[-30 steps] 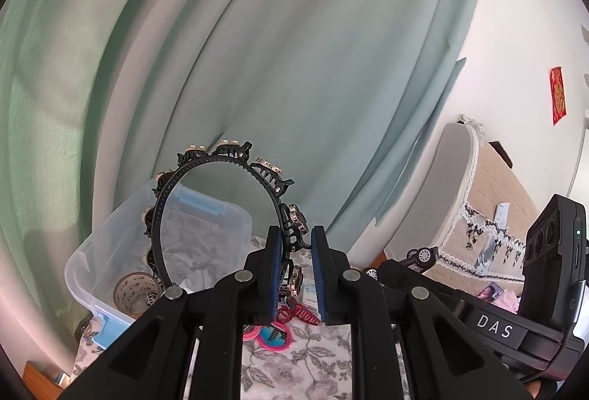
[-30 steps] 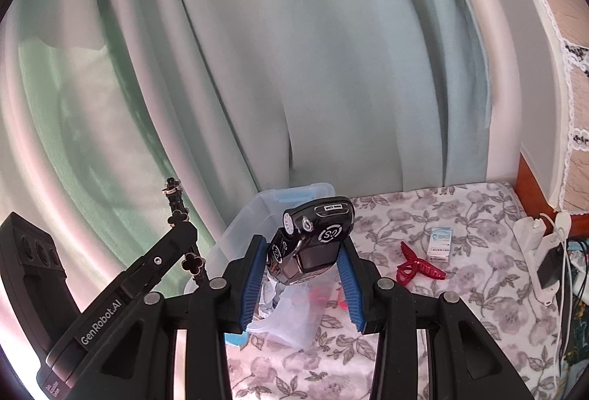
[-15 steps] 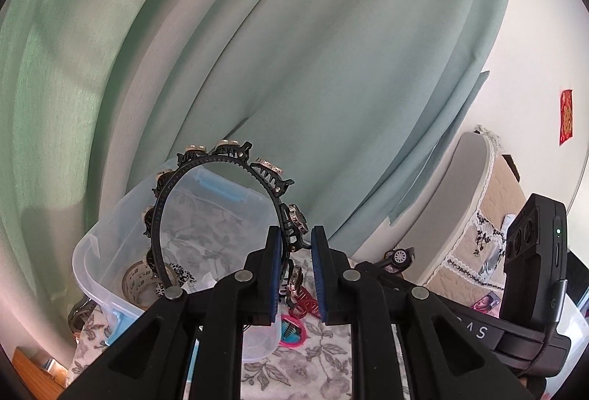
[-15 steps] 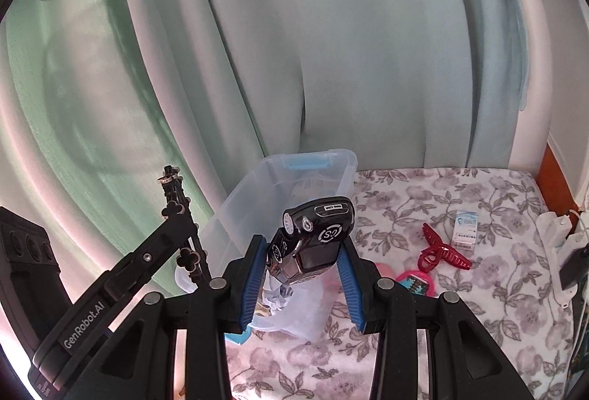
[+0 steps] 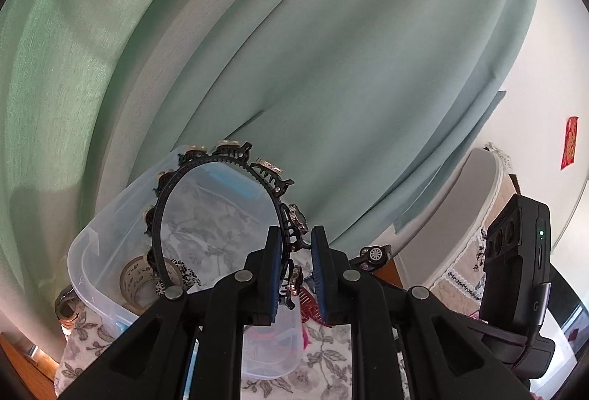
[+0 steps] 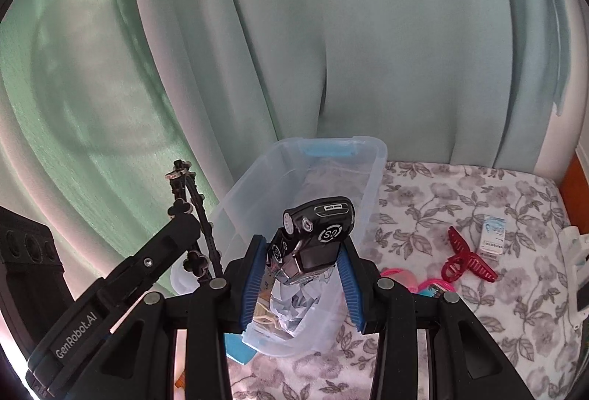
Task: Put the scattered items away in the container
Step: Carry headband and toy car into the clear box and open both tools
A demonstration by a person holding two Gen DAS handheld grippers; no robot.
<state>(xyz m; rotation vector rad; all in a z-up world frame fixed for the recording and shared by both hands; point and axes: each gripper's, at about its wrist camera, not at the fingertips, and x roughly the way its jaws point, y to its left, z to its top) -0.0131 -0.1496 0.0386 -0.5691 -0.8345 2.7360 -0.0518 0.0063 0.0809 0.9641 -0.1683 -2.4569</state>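
One hair claw (image 5: 308, 304) behind fingers (image 5: 273, 274)

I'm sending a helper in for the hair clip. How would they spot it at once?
Start at the clear plastic bin on the floral cloth by the green curtain. Right of it lies the red claw clip, beside a small white packet. It alone is dark red with toothed jaws.

Black toothed headband (image 5: 221, 175) with jewelled clover studs, one end pinched between left jaws, arch standing up and left of them. Black toy car (image 6: 313, 238) clamped between right jaws, nose up. Clear plastic container (image 6: 371, 186), open, just beyond both jaws, tape rolls (image 5: 143, 278) inside. Red claw clip (image 6: 465, 262) on floral cloth, right of right jaws.
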